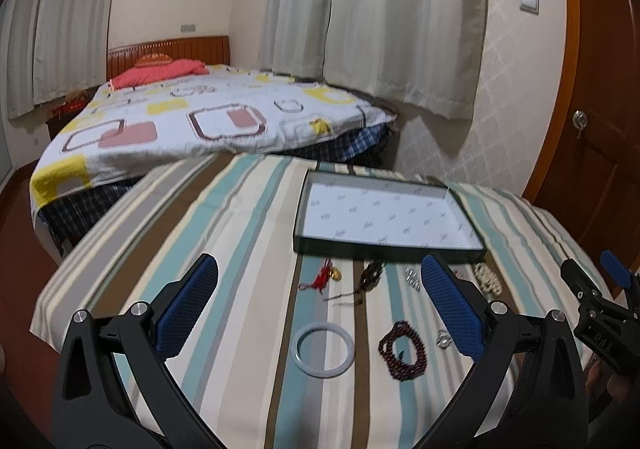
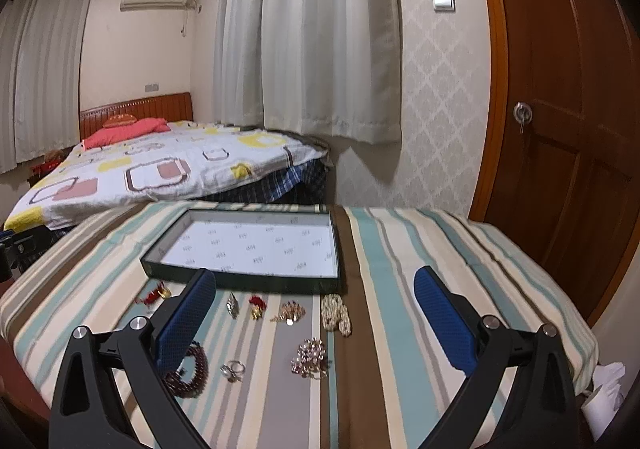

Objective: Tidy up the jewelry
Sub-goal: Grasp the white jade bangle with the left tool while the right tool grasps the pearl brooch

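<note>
Both grippers are held wide open and empty: the left gripper (image 1: 318,291) above the near middle of the striped table (image 1: 248,389), the right gripper (image 2: 314,303) further toward its right edge. The tray (image 1: 384,247) lies empty toward the far edge, and the jewelry is spread along the table between the tray and the near edge.

The bangle (image 1: 325,350) is judged stiff, smooth and breakable; it is best pinched across its rim, gently. The dark beads (image 1: 402,345) are judged limp and light, and may be gathered at one side of the coil. The pearls (image 2: 337,314) are likely to slump and trail when lifted. The ring (image 2: 233,370) and the brooch (image 2: 310,358) are small and lie flat, so they are hard to get under.

The dark beads are partly hidden behind a finger in the right view. The small pieces by the tray's near edge are too blurred to be identified.
</note>
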